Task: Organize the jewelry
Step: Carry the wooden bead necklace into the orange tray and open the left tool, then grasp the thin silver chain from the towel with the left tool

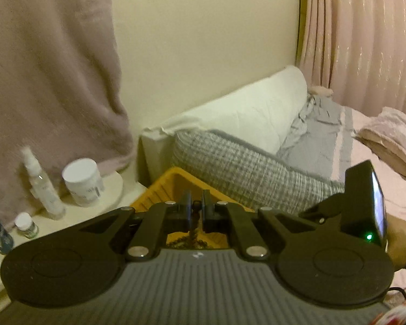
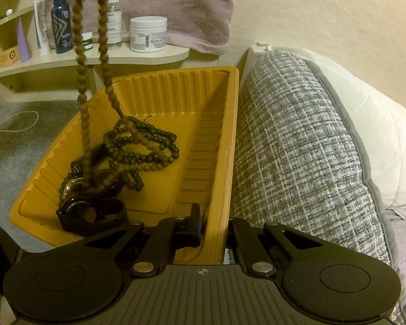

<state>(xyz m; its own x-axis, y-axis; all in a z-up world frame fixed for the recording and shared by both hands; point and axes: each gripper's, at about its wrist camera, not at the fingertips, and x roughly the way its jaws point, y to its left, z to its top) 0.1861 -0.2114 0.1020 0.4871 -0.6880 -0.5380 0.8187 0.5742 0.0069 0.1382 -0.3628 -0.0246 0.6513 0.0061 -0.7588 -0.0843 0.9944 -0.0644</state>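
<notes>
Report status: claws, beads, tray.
Left claw shut on brown bead strand, dangling into yellow tray. Right claw clamps tray wall. Dark beads, watch already inside.

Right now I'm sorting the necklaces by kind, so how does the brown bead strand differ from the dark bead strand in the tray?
The brown bead strand hangs in a taut loop from the left gripper, which is shut on it; only its lower end reaches the yellow tray. The dark bead strand lies loose and coiled on the tray floor, held by nothing. The brown one is lighter and reddish; the dark one looks nearly black. Both are strings of small round beads.
</notes>
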